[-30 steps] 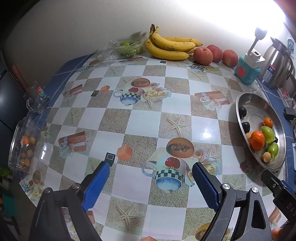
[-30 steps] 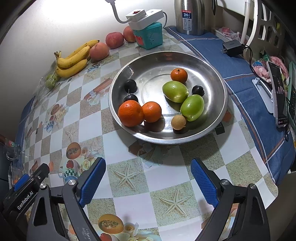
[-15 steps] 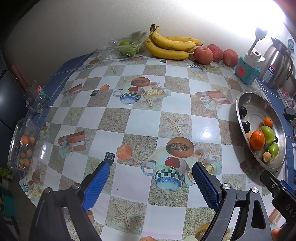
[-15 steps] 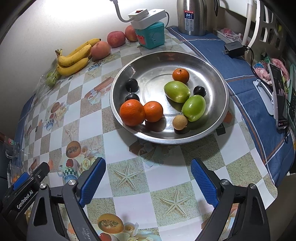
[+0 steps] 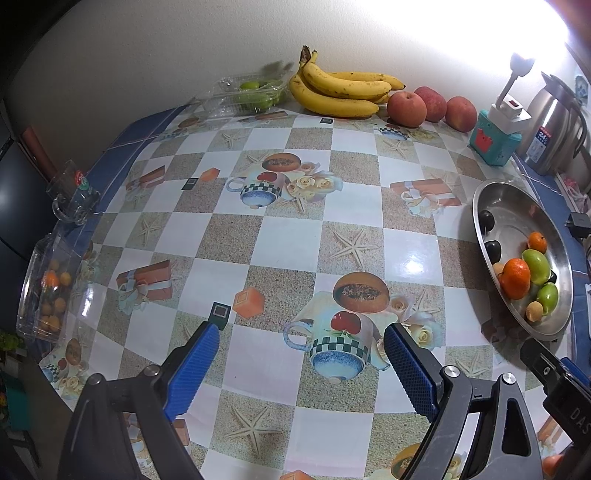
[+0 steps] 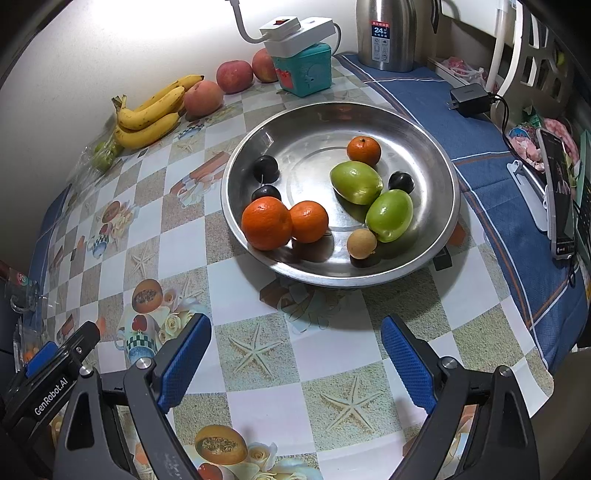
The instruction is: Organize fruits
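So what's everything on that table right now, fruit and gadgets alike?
metal bowl: one, silver, right side of table
oranges: three, orange, in bowl
green fruits: two, in bowl
dark plums: three, near black, in bowl
small tan fruit: one, bowl's near edge
bananas: one bunch, yellow, by wall
apples: three, red, beside bananas
teal box: one, by kettle
kettle: one, steel, far corner
left gripper: blue pads, open, empty
right gripper: blue pads, open, empty

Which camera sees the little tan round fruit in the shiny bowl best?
The right wrist view: the tan fruit sits near the middle, whole and clear. The left wrist view shows it small at the far right edge.
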The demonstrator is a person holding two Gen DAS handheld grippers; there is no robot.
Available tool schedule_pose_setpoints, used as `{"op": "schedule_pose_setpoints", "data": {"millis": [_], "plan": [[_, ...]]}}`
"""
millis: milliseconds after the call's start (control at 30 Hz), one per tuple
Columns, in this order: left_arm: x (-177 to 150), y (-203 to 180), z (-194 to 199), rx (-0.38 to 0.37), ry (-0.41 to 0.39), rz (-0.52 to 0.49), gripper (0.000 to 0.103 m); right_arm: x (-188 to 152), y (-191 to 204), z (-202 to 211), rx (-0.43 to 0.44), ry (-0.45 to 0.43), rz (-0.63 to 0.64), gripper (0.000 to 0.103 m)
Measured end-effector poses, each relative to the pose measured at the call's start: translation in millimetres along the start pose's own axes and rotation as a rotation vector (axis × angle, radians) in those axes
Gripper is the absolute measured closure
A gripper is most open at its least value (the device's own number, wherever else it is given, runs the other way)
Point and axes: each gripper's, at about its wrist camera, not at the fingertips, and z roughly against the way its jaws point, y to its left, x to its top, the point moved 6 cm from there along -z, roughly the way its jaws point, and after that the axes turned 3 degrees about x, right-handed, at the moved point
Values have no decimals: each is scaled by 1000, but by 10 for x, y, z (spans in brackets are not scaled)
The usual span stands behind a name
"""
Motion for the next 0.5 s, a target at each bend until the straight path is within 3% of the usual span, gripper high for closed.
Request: {"op": "schedule_pose_setpoints", "data": {"millis": [500], "plan": [[-2, 30, -5, 2, -1, 3, 10, -3, 2, -5, -1, 1, -1, 9]]}}
